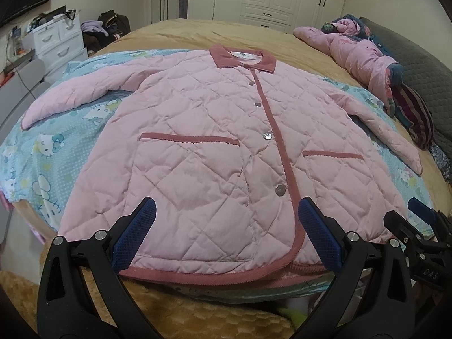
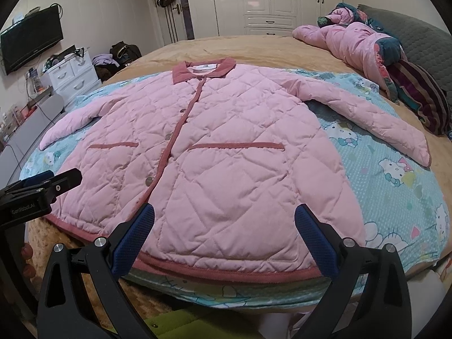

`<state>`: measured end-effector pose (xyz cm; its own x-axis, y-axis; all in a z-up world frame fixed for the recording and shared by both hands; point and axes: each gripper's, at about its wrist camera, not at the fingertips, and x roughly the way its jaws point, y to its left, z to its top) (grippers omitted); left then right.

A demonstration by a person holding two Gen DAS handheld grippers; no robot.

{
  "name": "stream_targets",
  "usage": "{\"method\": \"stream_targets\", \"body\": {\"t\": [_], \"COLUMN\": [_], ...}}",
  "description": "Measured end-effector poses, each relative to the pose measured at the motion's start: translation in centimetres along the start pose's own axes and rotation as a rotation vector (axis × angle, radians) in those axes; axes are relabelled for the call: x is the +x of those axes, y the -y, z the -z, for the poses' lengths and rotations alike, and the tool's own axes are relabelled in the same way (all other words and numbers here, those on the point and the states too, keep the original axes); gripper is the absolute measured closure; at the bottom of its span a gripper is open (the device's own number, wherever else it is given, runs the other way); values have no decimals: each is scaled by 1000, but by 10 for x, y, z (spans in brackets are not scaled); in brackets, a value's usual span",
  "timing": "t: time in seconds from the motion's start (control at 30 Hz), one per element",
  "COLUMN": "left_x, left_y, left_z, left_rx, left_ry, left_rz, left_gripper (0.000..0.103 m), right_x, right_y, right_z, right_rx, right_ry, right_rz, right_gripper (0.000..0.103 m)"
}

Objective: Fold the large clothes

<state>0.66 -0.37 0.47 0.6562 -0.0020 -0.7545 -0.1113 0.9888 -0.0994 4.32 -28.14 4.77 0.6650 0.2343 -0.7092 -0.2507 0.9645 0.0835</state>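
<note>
A pink quilted jacket (image 1: 214, 130) with a darker pink collar, trim and snap buttons lies flat and buttoned, front up, on a light blue cartoon-print sheet (image 1: 56, 152), both sleeves spread outward. It also shows in the right wrist view (image 2: 226, 152). My left gripper (image 1: 226, 212) is open and empty, hovering over the bottom hem left of the button line. My right gripper (image 2: 224, 217) is open and empty over the hem's right half. The right gripper also shows at the edge of the left wrist view (image 1: 418, 214), and the left gripper at the edge of the right wrist view (image 2: 48, 180).
The sheet lies on a bed with a tan blanket (image 1: 197, 32). A heap of pink and patterned clothes (image 1: 364, 56) lies at the far right by a grey headboard (image 1: 423, 67). White drawers (image 1: 59, 39), a wall TV (image 2: 31, 42) and white wardrobes (image 2: 268, 0) stand beyond.
</note>
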Motion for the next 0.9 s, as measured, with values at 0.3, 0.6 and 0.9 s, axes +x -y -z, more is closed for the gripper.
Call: {"method": "stream_targets", "body": {"t": [0.3, 0.6, 0.9], "left_x": [14, 30, 49], "left_y": [1, 9, 24], "left_z": [-24, -63, -101], "left_rx": [-25, -40, -32], "left_ry": [-4, 7, 5], "left_rz": [11, 14, 41], "left_gripper": [8, 8, 8], "right_x": [9, 23, 43], "right_y": [19, 46, 64], "right_z": [-23, -51, -80], "right_rx": [11, 58, 107], "right_ry": [32, 45, 48], "right_rz": [29, 59, 57], "right_gripper": [4, 4, 4]}}
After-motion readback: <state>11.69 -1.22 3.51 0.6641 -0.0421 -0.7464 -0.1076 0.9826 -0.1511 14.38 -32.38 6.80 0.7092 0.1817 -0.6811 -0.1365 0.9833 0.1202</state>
